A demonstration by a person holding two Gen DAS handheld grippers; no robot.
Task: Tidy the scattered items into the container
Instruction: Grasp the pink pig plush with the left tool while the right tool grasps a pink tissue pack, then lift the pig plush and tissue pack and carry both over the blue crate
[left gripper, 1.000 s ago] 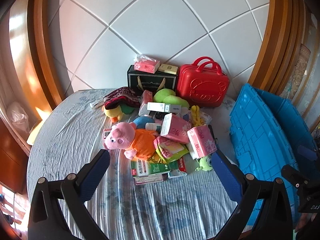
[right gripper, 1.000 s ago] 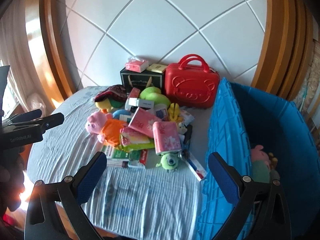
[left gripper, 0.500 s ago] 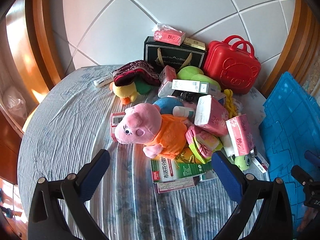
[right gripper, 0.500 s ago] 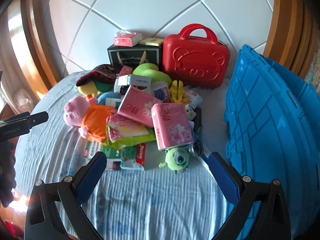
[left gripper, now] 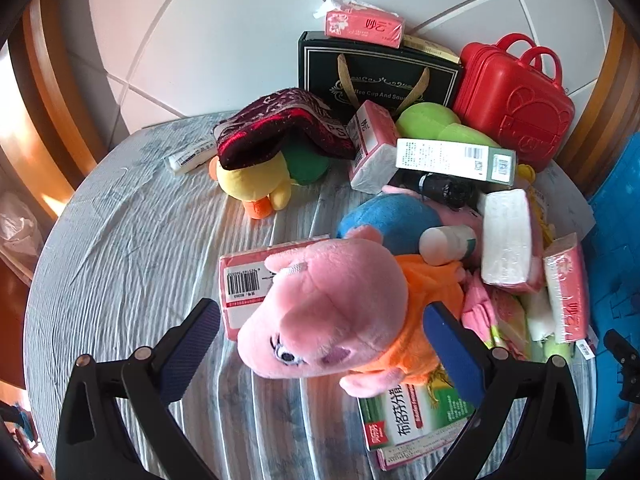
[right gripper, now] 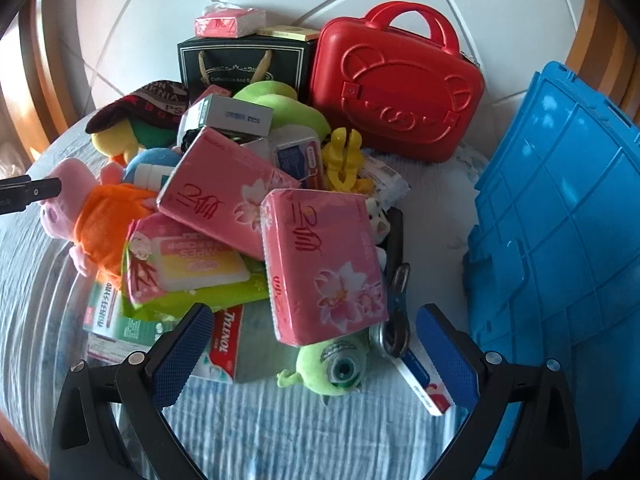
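The left gripper [left gripper: 322, 334] is standing wide open with its jaws flanking the pig [left gripper: 320, 316], not yet touching, positioned for a soft-body pinch. The pig is lying at the pile's near-left edge, well apart from the crate [right gripper: 560, 208], where the items belong. The right gripper [right gripper: 316, 344] is also gaping wide and empty, hovering over the tissue pack [right gripper: 320, 264] and green toy [right gripper: 336, 366], beside the crate.

pile [right gripper: 256, 216] crowded, blue crate [right gripper: 560, 208] flanks right
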